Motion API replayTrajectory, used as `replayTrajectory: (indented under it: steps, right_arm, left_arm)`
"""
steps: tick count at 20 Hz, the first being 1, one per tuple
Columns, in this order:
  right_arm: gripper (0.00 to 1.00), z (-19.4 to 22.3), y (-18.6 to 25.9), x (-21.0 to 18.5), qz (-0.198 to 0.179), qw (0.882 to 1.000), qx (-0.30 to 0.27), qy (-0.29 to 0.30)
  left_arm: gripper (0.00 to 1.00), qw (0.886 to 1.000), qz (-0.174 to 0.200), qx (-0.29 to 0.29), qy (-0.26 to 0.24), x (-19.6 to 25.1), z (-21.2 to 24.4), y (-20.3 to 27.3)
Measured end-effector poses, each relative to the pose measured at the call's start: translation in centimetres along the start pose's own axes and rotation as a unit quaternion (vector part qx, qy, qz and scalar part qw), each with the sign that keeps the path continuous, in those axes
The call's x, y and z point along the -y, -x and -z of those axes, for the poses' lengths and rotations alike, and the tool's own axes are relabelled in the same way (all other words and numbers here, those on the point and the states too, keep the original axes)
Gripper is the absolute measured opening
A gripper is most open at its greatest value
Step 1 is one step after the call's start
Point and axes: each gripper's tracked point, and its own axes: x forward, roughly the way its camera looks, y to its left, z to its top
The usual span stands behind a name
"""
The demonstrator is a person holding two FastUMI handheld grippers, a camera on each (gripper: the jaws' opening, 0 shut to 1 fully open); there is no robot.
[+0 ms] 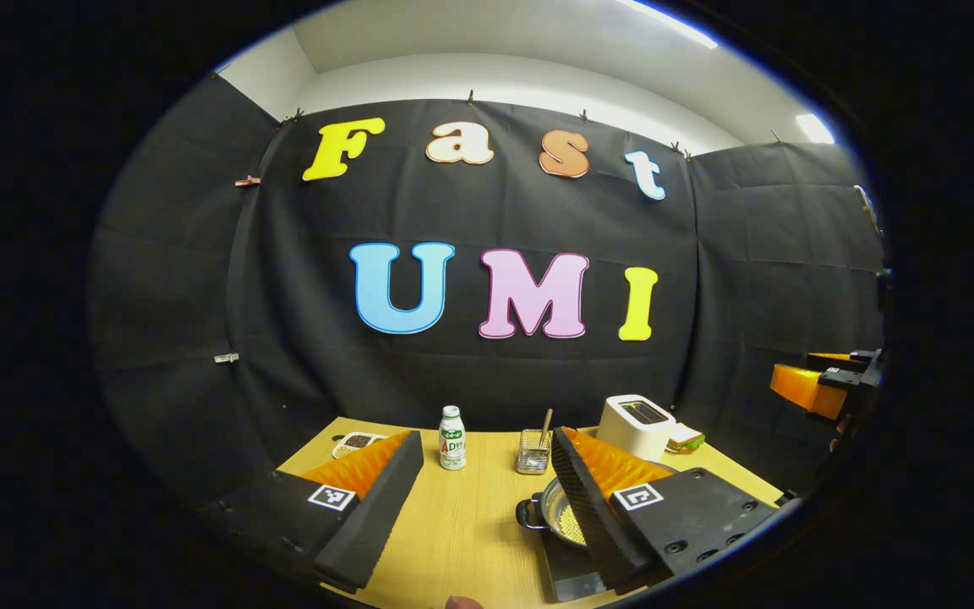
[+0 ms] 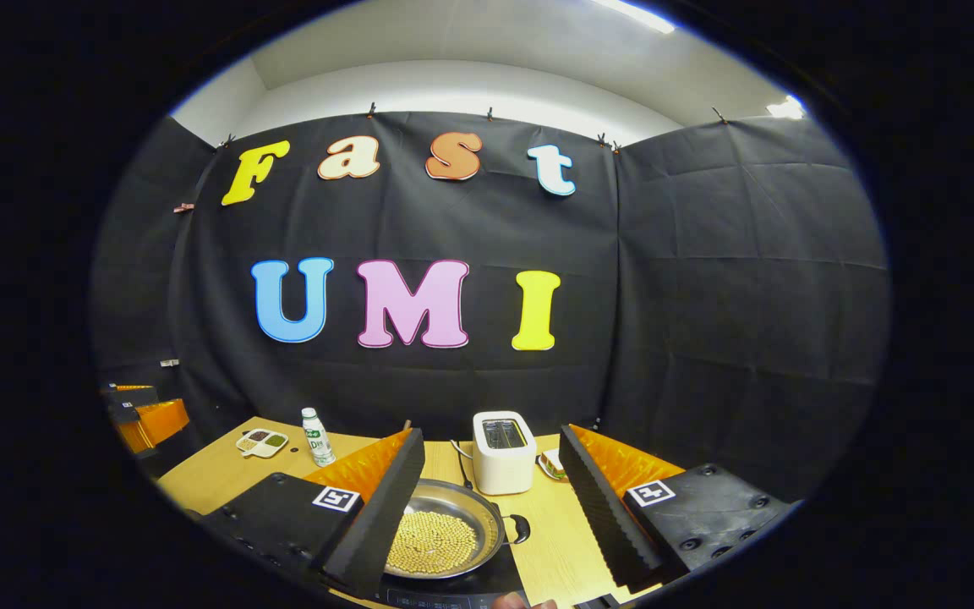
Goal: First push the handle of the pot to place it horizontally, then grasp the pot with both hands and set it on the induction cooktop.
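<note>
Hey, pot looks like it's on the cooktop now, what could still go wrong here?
1. The pot is full of small beans; a bump from the open right gripper hanging just above it might spill them.
2. The pot appears to overhang the cooktop edge, so it may sit off-centre.
3. The toaster stands close behind the pot, and the bottle and utensil basket are nearby; a wide move by the left gripper might knock them.

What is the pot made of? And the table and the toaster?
Pot: looks like shiny metal, since its rim glints silver. Table: looks like pale wood, with grain lines, though it may be laminate. Toaster: smooth matte white shell, probably plastic or painted metal.
</note>
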Motion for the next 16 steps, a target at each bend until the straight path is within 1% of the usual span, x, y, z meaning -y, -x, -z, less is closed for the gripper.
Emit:
replayTrajectory:
  steps: [1, 7, 8, 9, 16]
  right_arm:
    - [0.99, 0.2, 0.0, -0.1, -0.001, 1.000, -0.004, -0.001]
    - [0.99, 0.2, -0.2, -0.9, -0.008, 1.000, -0.005, -0.001]
    - [0.99, 0.3, -0.2, -1.0, -0.009, 1.000, -0.006, 0.001]
    - [0.99, 0.4, -0.1, -1.1, -0.010, 1.000, -0.007, 0.002]
    - [0.99, 0.9, 0.1, -0.7, -0.006, 1.000, -0.015, 0.005]
  left_arm:
    - [0.97, 1.000, 0.000, -0.001, 0.000, -0.1, 0.0, 0.2]
    - [0.97, 1.000, 0.001, -0.014, -0.007, -0.2, 0.6, 0.2]
    - [0.95, 1.000, 0.004, -0.015, -0.008, 0.0, 0.8, 0.1]
    - [0.95, 1.000, 0.007, -0.016, -0.008, 0.2, 0.8, 0.0]
    - [0.95, 1.000, 0.015, -0.019, -0.014, 1.2, 1.2, -0.3]
